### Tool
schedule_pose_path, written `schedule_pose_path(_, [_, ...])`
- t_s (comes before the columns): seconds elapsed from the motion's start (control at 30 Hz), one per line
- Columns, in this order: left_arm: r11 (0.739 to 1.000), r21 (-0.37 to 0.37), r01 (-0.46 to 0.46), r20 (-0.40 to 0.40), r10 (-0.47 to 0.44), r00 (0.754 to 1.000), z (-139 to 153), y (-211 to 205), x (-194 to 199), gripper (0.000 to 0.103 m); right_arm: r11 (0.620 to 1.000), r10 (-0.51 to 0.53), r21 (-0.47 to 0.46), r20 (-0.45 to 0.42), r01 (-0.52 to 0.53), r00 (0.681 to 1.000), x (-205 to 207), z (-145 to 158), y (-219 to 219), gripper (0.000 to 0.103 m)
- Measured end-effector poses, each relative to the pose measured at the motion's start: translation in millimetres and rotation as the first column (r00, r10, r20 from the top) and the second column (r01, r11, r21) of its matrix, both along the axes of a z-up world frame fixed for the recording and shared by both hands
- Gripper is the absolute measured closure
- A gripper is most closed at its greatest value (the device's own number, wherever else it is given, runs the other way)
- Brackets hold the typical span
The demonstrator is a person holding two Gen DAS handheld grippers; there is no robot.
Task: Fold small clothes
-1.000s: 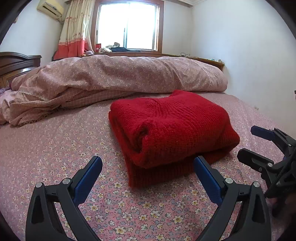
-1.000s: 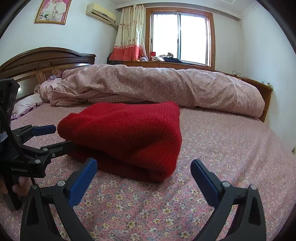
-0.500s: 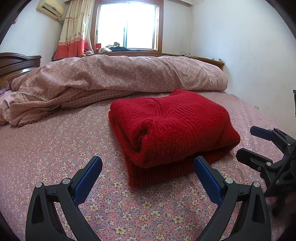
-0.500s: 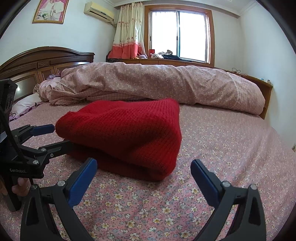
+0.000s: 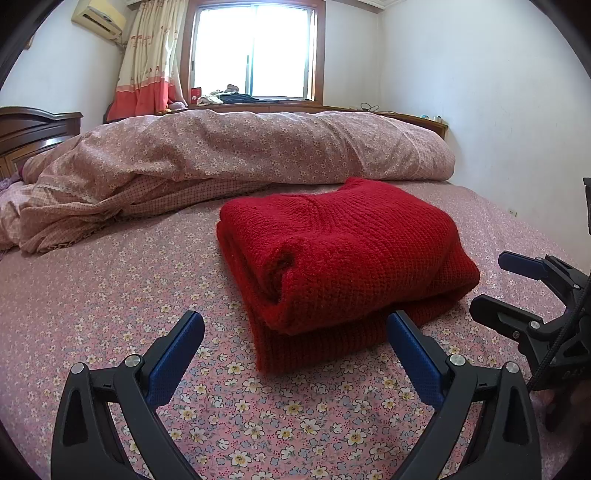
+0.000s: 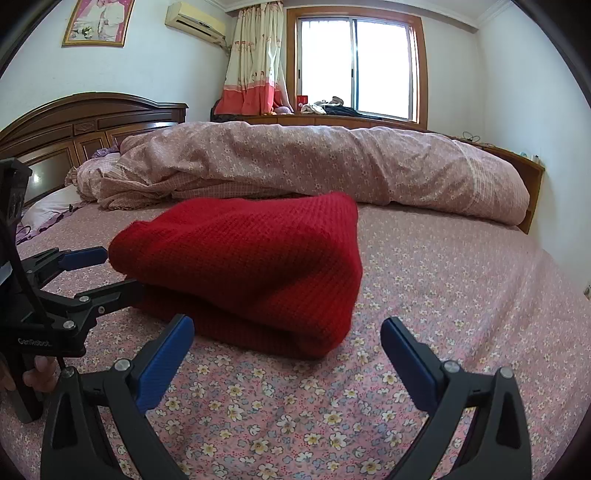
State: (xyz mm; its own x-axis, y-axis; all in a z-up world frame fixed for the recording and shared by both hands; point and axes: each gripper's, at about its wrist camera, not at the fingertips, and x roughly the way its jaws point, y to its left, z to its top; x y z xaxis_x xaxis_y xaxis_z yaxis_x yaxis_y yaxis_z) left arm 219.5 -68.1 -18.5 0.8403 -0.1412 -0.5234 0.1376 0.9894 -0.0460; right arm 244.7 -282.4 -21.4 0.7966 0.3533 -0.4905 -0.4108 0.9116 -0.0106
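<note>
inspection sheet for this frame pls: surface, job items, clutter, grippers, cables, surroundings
Surface: bed sheet, pink floral, lies flat around the work area.
Job's things: red knit sweater, folded into a thick stack, resting on the sheet, untouched by either gripper.
Clutter: rolled quilt along the far side of the bed; pillow near the headboard.
Grippers: left gripper open, low in front of the sweater's near edge; right gripper open, at the sweater's other side. Both hold nothing.
Cables: a cord on the far ledge; nothing seen on the sheet.
Surroundings: window, curtain, air conditioner, wooden headboard, framed picture.
</note>
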Motion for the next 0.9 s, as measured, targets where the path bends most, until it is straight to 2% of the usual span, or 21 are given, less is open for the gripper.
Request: schedule_pose_path(0.9, [1.000,0.004,0.003,0.000,-0.003,1.000,-0.5,1.4,1.5,0.007,1.000,-0.002,0.001,-0.016,0.002,1.000,2.9,-3.3,-2.3,0.000])
